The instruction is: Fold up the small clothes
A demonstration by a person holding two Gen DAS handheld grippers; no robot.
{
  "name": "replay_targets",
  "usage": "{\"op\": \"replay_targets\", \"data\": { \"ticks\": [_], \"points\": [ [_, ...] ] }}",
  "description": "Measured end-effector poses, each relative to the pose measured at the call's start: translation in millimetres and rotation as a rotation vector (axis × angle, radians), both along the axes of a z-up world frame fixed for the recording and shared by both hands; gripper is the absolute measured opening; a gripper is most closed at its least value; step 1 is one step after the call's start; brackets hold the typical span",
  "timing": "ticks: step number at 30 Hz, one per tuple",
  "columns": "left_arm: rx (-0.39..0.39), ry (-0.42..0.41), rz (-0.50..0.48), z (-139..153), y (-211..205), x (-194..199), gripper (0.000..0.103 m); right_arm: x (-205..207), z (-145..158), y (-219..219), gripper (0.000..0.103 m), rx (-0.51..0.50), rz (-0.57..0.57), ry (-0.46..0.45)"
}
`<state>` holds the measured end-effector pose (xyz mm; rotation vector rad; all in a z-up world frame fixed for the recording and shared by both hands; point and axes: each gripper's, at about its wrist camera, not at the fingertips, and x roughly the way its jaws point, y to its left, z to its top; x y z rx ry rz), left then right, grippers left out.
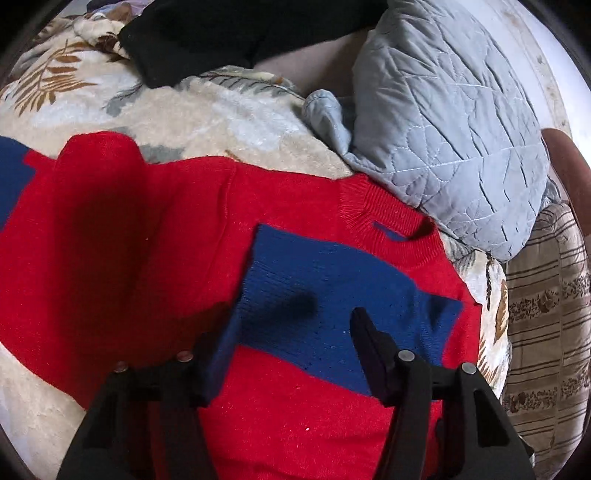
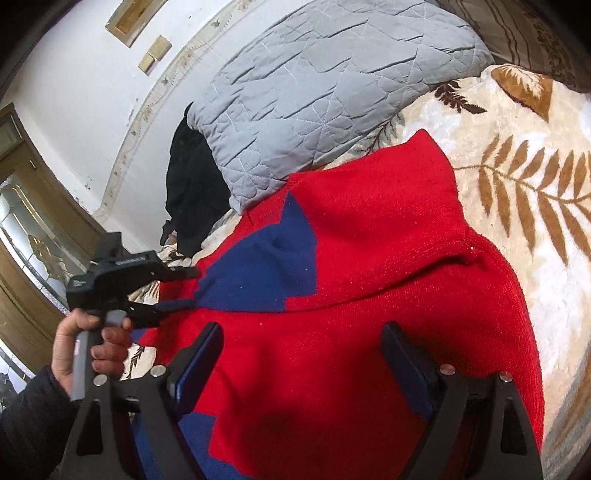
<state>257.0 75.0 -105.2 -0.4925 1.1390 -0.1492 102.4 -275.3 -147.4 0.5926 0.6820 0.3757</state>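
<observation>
Lying across the frame's middle on a leaf-print blanket (image 1: 192, 107), the red and blue sweater (image 1: 155, 236) is spread on the bed, its collar near a grey pillow (image 1: 454, 129). Left gripper (image 1: 284, 354) hovers released over the blue patch. Right gripper (image 2: 299, 365) hangs released above red knit. A black garment (image 1: 229, 29) sits at upper left.
</observation>
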Motion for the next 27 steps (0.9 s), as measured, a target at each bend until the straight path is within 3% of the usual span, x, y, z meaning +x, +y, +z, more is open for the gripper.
{"op": "replay_targets", "data": {
  "ticks": [4,9,12,14,18,20,23,25,27],
  "points": [
    [0.036,0.008,0.055,-0.1,4.7,-2.5,0.062,0.0,0.0,0.3,0.090,0.000,0.000,-0.001],
    [0.112,0.007,-0.002,-2.5,-6.8,-6.8,0.062,0.3,-0.4,0.4,0.090,-0.002,-0.001,-0.001],
    [0.212,0.043,-0.006,-7.1,-11.7,1.2,0.009,0.5,-0.4,0.3,0.090,-0.003,-0.001,-0.001],
    [0.164,0.030,0.026,5.4,-5.1,-5.4,0.008,0.6,-0.3,0.2,0.090,-0.003,0.000,-0.001],
    [0.192,-0.156,0.062,52.7,-4.4,-52.2,0.008,0.8,-0.3,0.1,0.090,-0.002,0.000,-0.001],
    [0.180,-0.128,0.095,39.9,4.1,-69.0,0.008,0.8,-0.2,0.1,0.090,-0.003,0.000,-0.001],
    [0.198,0.007,0.083,-10.9,4.5,-55.7,0.009,1.1,0.1,0.1,0.090,-0.006,0.001,0.003],
    [0.198,-0.051,0.078,-12.0,5.3,-54.6,0.011,1.8,1.2,-0.2,0.090,-0.005,0.002,0.013],
    [0.191,-0.039,0.075,-10.6,7.1,-54.5,0.011,2.6,7.4,-1.5,0.090,0.002,0.011,0.043]
  ]
}}
